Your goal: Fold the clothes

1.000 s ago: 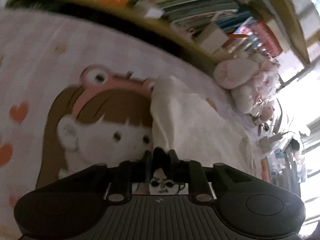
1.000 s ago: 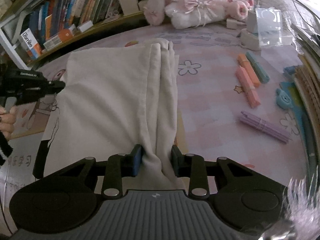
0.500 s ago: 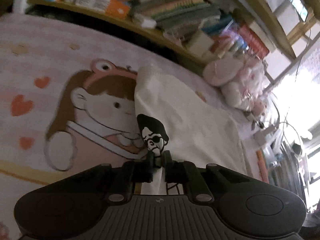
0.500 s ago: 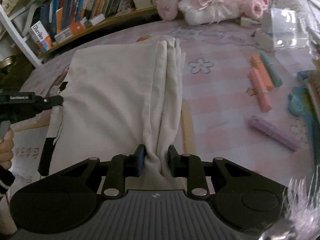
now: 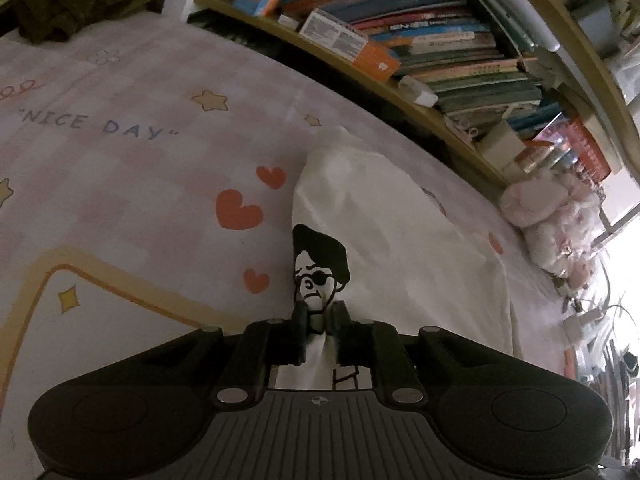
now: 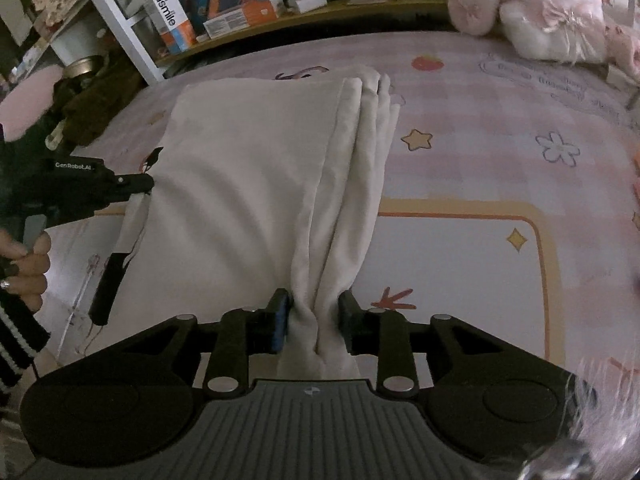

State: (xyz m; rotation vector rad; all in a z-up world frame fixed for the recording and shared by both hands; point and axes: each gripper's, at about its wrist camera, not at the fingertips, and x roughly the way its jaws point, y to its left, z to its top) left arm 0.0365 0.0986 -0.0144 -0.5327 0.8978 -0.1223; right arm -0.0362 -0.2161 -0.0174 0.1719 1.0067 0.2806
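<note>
Two shirt [image 6: 248,184] edges, both pinched

This was a home, most likely a bedroom or a child's study corner. A pink cartoon-print mat [image 5: 120,184] with hearts, stars and the words "NICE DAY" covered the surface. Behind it ran a curved wooden shelf [image 5: 400,96] crammed with books [image 5: 440,40] and small boxes. Pink and white plush toys [image 6: 540,12] sat at the far edge, near bright daylight from one side.
</note>
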